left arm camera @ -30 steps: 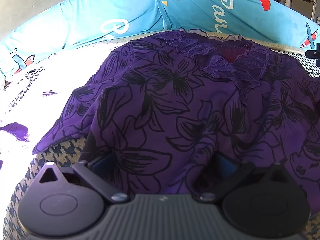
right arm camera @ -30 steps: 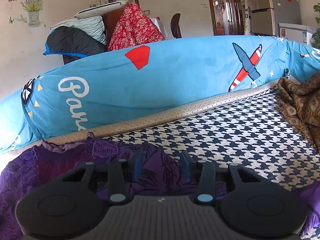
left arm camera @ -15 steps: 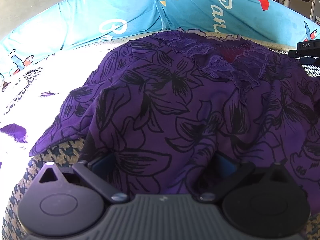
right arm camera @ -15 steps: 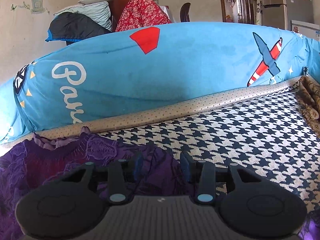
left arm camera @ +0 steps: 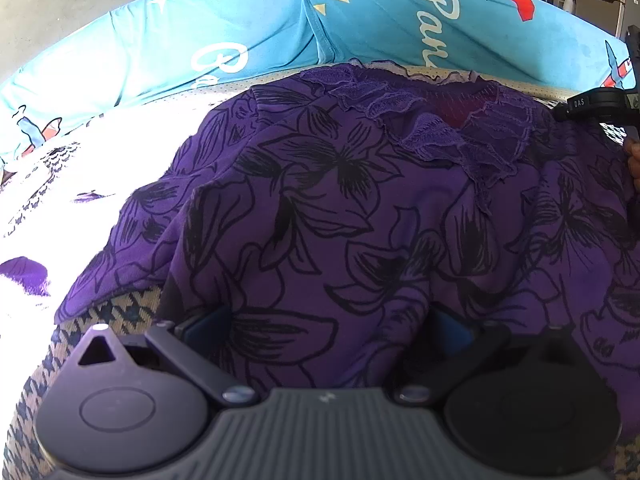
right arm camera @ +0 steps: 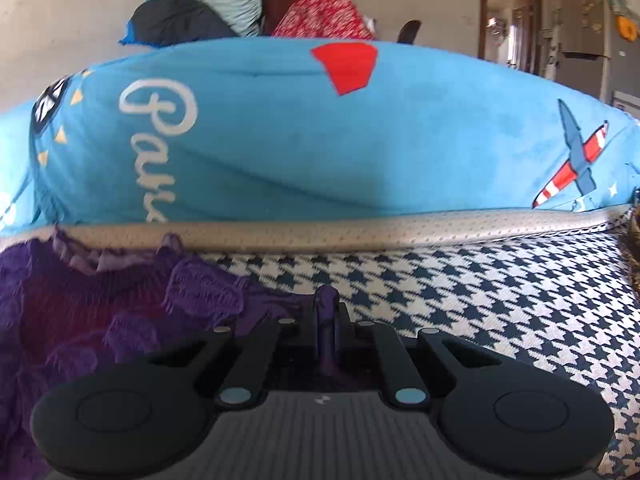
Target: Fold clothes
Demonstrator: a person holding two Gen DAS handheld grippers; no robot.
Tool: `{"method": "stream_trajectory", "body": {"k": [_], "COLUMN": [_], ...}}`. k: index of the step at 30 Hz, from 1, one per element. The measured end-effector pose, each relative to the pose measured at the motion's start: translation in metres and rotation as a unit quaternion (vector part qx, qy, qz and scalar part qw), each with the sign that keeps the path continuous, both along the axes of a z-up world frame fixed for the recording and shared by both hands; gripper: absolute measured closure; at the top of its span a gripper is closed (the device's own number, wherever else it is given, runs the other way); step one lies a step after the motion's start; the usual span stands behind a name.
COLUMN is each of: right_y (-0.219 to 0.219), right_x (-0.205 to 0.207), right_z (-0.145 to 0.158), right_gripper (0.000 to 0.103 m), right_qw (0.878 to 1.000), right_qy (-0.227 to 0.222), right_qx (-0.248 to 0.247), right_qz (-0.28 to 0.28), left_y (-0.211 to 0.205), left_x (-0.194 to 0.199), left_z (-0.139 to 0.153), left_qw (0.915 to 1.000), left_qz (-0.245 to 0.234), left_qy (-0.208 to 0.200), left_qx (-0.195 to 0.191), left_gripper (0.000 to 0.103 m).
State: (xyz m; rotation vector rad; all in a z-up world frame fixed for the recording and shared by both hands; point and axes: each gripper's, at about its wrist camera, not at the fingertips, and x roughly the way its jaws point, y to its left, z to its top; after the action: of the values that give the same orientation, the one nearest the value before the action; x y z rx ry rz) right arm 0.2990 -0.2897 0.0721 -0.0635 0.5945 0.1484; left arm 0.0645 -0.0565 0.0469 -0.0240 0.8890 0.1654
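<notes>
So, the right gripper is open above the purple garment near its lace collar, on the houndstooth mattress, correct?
Not quite. In the right wrist view the right gripper is shut, its fingers pinching a fold of the purple garment. The rest holds: the grip is near the lace collar, on the houndstooth mattress.

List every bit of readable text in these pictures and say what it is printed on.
"Par", cut off by the purple blouse: white script on the blue cushion cover, right wrist view.
"Pa", partly hidden: same script, same cover, left wrist view.
"DAS": white letters on the right claw body, seen from the left wrist.
Fridge stickers: too small to read.
</notes>
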Motion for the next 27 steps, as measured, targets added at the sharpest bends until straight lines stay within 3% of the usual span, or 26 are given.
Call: {"method": "stream_trajectory", "body": {"k": [3,6,10,12,16,27], "right_y": [-0.003,0.003,0.016,0.020,0.016,-0.007], "right_x": [0.001,0.004,0.014,0.010,-0.001,-0.045], "right_z": [0.013,0.019,0.007,0.008,0.025,0.047], "right_gripper": [0.096,0.096,0.092,0.084,0.075,0.073], "right_qw": [0.997,0.994,0.997,0.997,0.997,0.995], "right_qy": [-0.051,-0.082,-0.038,-0.036,-0.040,-0.002], "right_qx": [0.030,0.021,-0.012,-0.030,-0.014,0.002], "right_qz": [-0.041,-0.073,-0.066,-0.069,-0.071,-0.099], "left_y": [0.001,0.002,0.002,0.002,0.001,-0.002], "left_x": [0.004,0.004,0.004,0.003,0.002,-0.003], "left_z": [0.000,0.000,0.000,-0.001,0.000,0.004], "left_qw": [1.0000,1.0000,1.0000,1.0000,1.0000,0.9999], "left_qz": [0.002,0.001,-0.002,-0.003,-0.002,0.001], "left_qy": [0.000,-0.001,-0.001,-0.001,-0.002,-0.005], "left_qx": [-0.007,-0.007,-0.003,-0.002,0.001,0.015], "left_gripper": [0.000,0.000,0.000,0.000,0.000,0.000]}}
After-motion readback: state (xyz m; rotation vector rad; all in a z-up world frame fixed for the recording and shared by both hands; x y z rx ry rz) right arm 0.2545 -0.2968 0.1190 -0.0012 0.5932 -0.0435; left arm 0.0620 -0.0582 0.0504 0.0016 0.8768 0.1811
